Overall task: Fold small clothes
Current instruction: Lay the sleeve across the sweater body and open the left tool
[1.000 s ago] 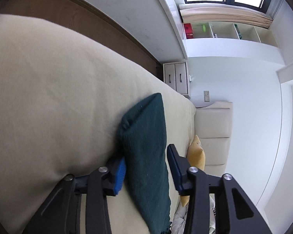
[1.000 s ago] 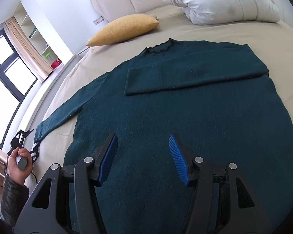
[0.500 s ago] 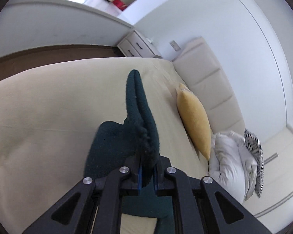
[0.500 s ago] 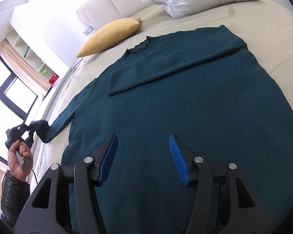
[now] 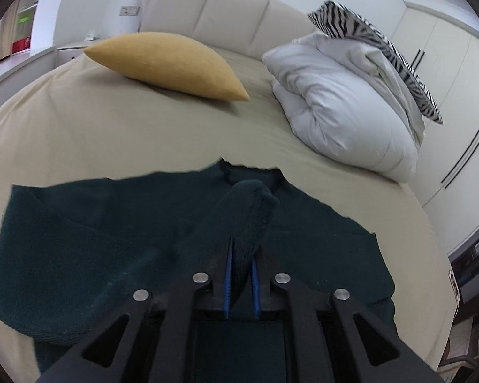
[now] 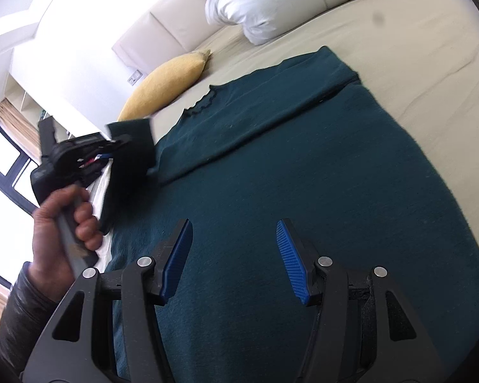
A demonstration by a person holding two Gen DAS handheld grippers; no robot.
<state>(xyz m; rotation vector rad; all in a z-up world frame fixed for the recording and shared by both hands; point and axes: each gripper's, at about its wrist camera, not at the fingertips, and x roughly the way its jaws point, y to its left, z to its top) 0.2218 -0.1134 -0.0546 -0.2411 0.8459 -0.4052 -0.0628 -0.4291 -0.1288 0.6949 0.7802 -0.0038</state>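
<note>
— Where's the garment, and how far along is the fold?

— The dark teal knitted sweater [image 6: 303,172] lies flat on the beige bedsheet [image 6: 431,63], filling the middle of my right wrist view, neck toward the mustard-yellow cushion [image 6: 166,86] at upper left. One sleeve [image 6: 271,102] is already laid across the chest, a band running from the upper right toward the centre. The other sleeve's cuff [image 5: 249,214] is up off the bed, pinched in my left gripper [image 5: 241,274], centre-bottom of the left wrist view, above the sweater's body.

— So that grip is firm?

— The blue pads are on the knit, though the jaws are easing open a little with the cuff between them. My right gripper [image 6: 234,255] hangs over the lower body of the sweater, jaws apart, holding nothing.

— What's left?

— I judge this sleeve must be laid over the first, then the body folded up; none of that shows as done. The white duvet [image 5: 345,108] at upper right sits well apart from it all.
</note>
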